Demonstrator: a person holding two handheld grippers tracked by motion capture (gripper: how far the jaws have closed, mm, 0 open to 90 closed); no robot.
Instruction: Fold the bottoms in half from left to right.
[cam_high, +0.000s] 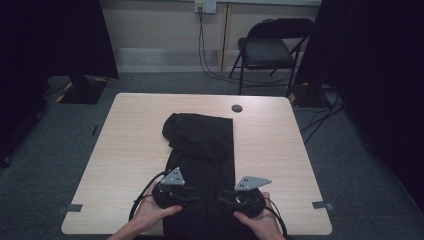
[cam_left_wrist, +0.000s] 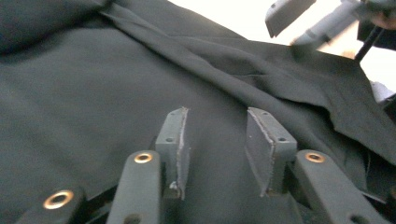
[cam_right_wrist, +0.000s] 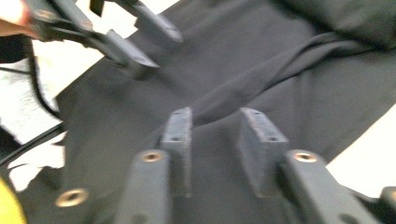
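Black fabric garment (cam_high: 202, 165), folded into a long strip, lies down the middle of your pale wooden table (cam_high: 125, 135), its near end hanging over the edge in front of you. Your left gripper (cam_high: 192, 196) hovers over the left side of that near end, jaws parted with only cloth below them and nothing between the pads, as the left gripper view shows (cam_left_wrist: 217, 140). Your right gripper (cam_high: 222, 201) faces it from the other side, just beside it, jaws likewise apart and gripping nothing (cam_right_wrist: 217, 135); a raised fold of the garment (cam_right_wrist: 261, 77) runs away from the gap between them. Both sets of jaws point inward, towards each other, above the fabric. Farther up, the garment ends in a rounded, bunched lump (cam_high: 192, 130) near the table's middle. Beyond it sits a small dark round cable port (cam_high: 237, 108) in the tabletop. Behind the table stands a black folding chair (cam_high: 267, 50) against the wall.
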